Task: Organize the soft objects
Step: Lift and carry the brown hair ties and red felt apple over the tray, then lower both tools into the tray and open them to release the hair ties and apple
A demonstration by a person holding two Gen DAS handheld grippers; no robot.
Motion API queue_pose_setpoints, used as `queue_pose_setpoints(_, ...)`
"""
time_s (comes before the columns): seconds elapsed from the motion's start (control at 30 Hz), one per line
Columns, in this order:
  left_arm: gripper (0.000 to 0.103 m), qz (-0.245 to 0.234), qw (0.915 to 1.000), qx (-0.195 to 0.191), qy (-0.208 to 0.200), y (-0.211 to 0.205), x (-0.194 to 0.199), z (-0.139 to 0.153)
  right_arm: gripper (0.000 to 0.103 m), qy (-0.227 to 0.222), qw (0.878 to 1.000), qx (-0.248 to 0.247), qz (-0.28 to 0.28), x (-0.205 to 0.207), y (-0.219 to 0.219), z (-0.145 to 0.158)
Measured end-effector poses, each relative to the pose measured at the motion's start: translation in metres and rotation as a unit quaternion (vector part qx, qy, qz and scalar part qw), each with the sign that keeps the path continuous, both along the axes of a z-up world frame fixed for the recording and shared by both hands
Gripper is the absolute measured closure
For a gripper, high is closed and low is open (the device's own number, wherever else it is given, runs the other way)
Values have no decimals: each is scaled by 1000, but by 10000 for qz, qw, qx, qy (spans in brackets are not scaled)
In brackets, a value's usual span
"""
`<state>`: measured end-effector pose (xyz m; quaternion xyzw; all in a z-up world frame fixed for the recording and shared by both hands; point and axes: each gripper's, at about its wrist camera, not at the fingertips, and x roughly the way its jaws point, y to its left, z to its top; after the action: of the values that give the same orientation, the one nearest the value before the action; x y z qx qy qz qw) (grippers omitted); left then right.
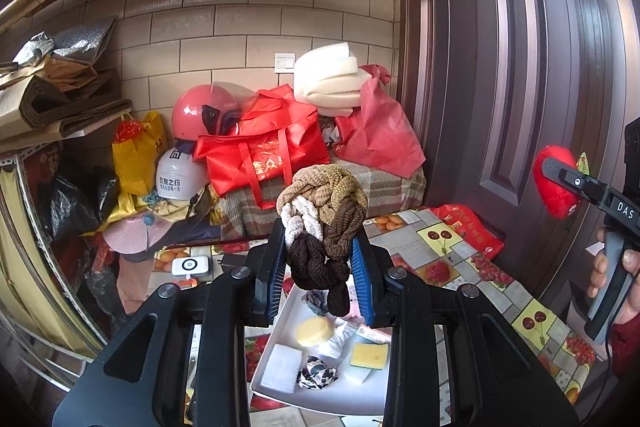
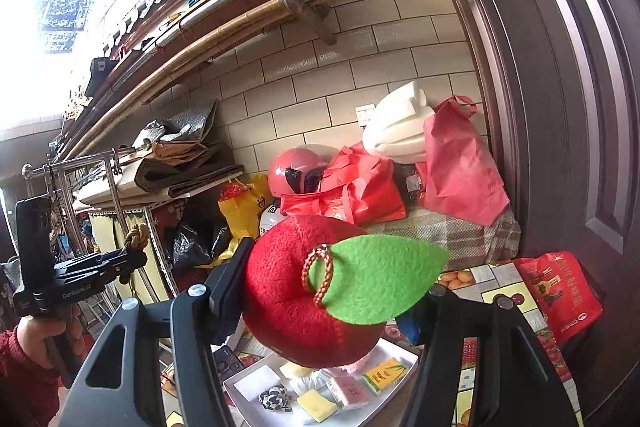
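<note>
1. Holding both tools above the bench, you have one soft thing in each, and neither thing touches the tray below.
2. Your left gripper has its jaws clenched on the braided knot toy; the blue pads press its dark brown lower part from both sides.
3. That toy stands with its long axis roughly upright: the tan and cream braids bulge above the jaws and a dark brown end hangs below them, over the tray.
4. Your right gripper grasps the red plush apple across its width, jaws set well apart around it.
5. The apple's top faces the right wrist camera, its green felt leaf pointing off to the right with a red-and-gold cord loop at the leaf's base.
6. From the left wrist view the apple hangs well to the right, in front of the brown door, with your hand on the handle below it.
7. The white tray lies near the bench's front edge and carries a round yellow sponge, a yellow-and-white rectangular sponge, a white pad and a black-and-white fabric knot.
</note>
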<state>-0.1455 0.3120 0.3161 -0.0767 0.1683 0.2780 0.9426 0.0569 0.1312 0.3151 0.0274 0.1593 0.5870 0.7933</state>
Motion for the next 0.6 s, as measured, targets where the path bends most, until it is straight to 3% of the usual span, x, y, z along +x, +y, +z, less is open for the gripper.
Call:
queue_pose_setpoints(0.33,74,-21,9955,-658,686,27,56,-80,42,243,9970,-709,178,12,52,-46)
queue_pose_setpoints(0.6,74,-106,9909,-987,911,32,81,-114,42,401,9931,-1071,260,20,79,-77)
